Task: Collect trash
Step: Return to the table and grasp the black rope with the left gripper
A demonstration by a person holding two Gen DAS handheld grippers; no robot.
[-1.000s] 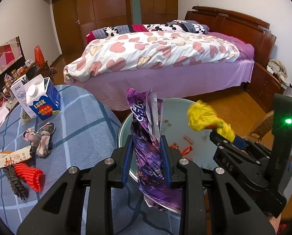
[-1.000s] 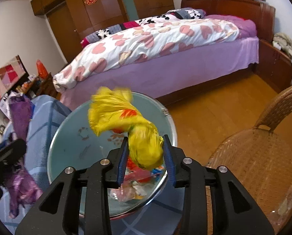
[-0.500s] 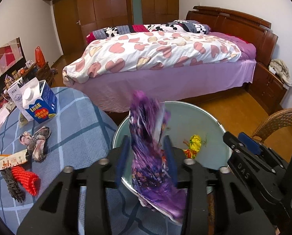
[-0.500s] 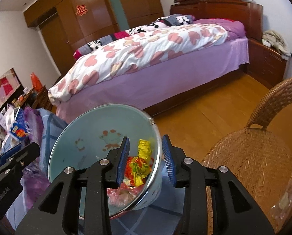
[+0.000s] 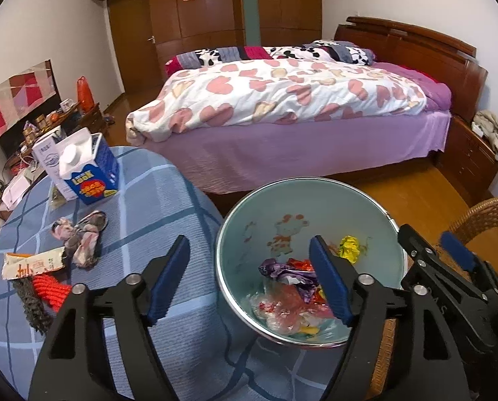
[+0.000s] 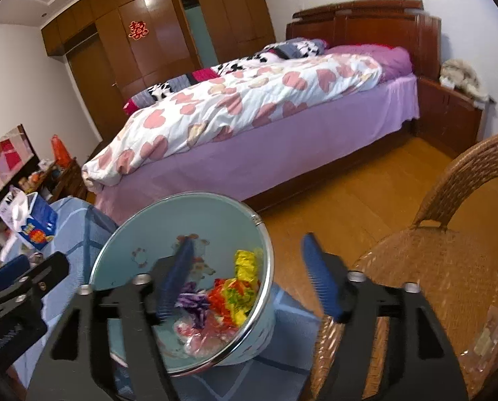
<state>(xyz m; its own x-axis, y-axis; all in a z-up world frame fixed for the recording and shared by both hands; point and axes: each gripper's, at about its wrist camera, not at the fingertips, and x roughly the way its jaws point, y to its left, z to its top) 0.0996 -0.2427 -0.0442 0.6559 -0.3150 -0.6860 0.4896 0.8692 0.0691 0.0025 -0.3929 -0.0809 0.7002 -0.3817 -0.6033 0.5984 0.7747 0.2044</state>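
Tabletop (image 5: 155, 200), round, under a blue plaid cloth, filling the lower left of the left wrist view; remaining litter lies on it. Pale green round metal bin with chrome rim (image 5: 387, 224), lower centre of both views, standing at the tabletop's right edge; it holds the collected trash: crumpled purple foil wrapper (image 5: 282, 269), yellow crinkled wrapper (image 5: 349, 245), clear and red plastic beneath. Left gripper (image 5: 249, 280), jaws just opened wide and released, nothing between them, the right jaw over the bin, the left jaw over the cloth. Right gripper (image 6: 249, 277), jaws likewise just opened and empty, the left one over the bin, the right one beyond the rim. Blue and white milk carton (image 5: 88, 167), upright, upper left of the tabletop. Beige printed snack wrapper (image 5: 35, 264), flat, at far left, its long axis running left to right; it lies left of the left gripper's jaws, so by judgement the left hand is the nearer for the next pick. Grey-pink crumpled scrap (image 5: 80, 237) just above it; red knitted piece (image 5: 50, 289) and dark knitted piece (image 5: 31, 307) just below. The left wrist view alone shows these small items; the right wrist view alone shows the woven rattan chair seat (image 6: 432, 267) at lower right.
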